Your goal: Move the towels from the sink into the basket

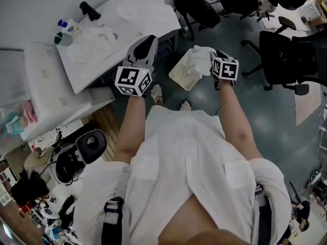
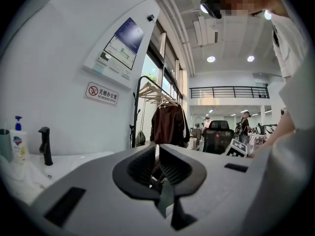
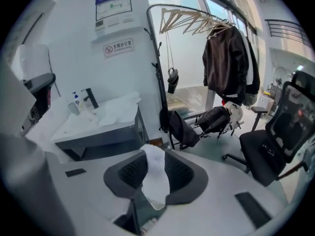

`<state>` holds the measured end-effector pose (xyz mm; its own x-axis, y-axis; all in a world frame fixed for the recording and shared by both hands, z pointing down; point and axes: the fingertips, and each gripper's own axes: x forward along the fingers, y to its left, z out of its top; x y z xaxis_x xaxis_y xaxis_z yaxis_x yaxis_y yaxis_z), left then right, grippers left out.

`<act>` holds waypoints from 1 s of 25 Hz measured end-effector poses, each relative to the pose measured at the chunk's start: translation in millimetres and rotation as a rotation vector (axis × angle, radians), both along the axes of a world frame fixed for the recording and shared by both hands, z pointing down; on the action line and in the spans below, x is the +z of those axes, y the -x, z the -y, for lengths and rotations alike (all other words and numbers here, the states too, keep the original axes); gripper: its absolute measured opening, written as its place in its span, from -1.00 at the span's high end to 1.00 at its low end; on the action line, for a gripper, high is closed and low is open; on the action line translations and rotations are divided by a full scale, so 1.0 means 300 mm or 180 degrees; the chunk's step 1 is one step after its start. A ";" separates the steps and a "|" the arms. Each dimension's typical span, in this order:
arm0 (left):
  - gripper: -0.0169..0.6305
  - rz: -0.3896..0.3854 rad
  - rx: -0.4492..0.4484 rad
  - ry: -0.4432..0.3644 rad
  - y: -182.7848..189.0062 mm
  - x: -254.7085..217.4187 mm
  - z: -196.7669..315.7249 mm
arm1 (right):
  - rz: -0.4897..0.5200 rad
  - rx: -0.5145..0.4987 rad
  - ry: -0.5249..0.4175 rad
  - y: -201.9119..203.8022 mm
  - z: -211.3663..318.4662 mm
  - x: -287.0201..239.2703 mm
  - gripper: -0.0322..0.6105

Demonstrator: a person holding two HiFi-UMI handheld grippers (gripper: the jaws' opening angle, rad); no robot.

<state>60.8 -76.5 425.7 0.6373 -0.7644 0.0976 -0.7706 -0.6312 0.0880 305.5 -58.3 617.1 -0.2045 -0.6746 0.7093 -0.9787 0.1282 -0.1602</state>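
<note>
A white towel (image 1: pixel 200 59) is pinched in the right gripper (image 1: pixel 213 60) and held just above the basket (image 1: pixel 182 74) on the floor, upper centre of the head view. The left gripper (image 1: pixel 148 41) is held empty, jaws almost together, by the sink counter (image 1: pixel 134 27) edge. At upper left, more towels (image 1: pixel 94 47) are piled in the sink.

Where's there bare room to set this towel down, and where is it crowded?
The basket by the held towel shows bare mesh, and the floor between it and the office chair is open. The sink counter is crowded: towels, soap bottle, faucet.
</note>
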 end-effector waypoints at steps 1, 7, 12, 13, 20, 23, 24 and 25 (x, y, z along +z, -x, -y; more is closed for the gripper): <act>0.85 0.0000 0.0001 0.0002 -0.004 -0.001 0.001 | -0.0044 -0.0072 0.0076 0.005 -0.009 0.016 0.55; 0.85 -0.0001 0.0028 -0.0006 -0.020 -0.004 0.010 | -0.0388 -0.0303 -0.0066 0.010 0.009 -0.009 0.54; 0.85 -0.0011 0.0043 -0.0010 -0.034 -0.003 0.009 | -0.0222 -0.0324 -0.0435 0.025 0.056 -0.119 0.53; 0.85 -0.0016 0.0040 -0.0012 -0.035 -0.005 0.009 | -0.0163 -0.0311 -0.0498 0.026 0.057 -0.143 0.52; 0.85 -0.0059 -0.0002 -0.0068 -0.033 -0.033 0.012 | 0.0423 -0.0264 -0.1297 0.029 0.062 -0.397 0.47; 0.85 -0.0069 -0.0033 -0.0107 -0.022 -0.051 0.009 | 0.0535 -0.0340 -0.1701 0.036 0.064 -0.522 0.47; 0.85 -0.0072 -0.0049 -0.0118 -0.016 -0.056 0.007 | 0.0552 -0.0365 -0.1807 0.037 0.063 -0.559 0.47; 0.85 -0.0077 -0.0067 -0.0128 -0.011 -0.062 0.005 | 0.0570 -0.0386 -0.1899 0.038 0.061 -0.592 0.47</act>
<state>64.0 -77.8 407.2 0.6229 -0.7806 0.0513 -0.7816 -0.6184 0.0818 294.0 -76.7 439.4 -0.3849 -0.9079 0.1661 -0.9163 0.3543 -0.1868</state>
